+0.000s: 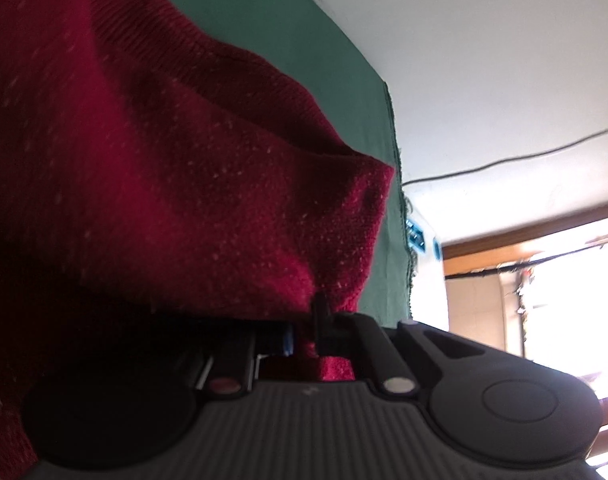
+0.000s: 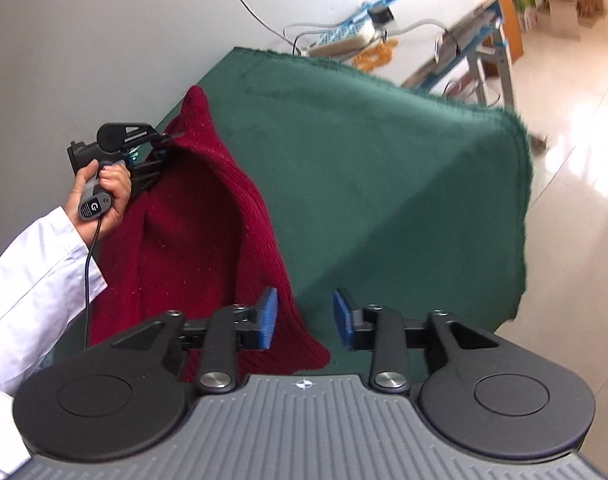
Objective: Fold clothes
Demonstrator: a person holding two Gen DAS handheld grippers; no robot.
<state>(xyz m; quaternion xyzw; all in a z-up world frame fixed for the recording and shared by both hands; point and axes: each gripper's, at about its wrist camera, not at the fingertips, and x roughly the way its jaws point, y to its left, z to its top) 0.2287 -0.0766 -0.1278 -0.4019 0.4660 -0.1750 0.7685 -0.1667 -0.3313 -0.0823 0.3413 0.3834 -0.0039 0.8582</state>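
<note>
Green felt cloth (image 2: 383, 200) covers the bench beside a white wall. Dark red knitted garment (image 2: 208, 240) hangs lifted near the bench's left edge, one corner pinched in the fully closed left gripper (image 1: 321, 320). Right gripper (image 2: 304, 316) stands partly open over the lower hem, nothing between its pads. Step in hand: taking the second corner. Next move calls for closing on the hem.
</note>
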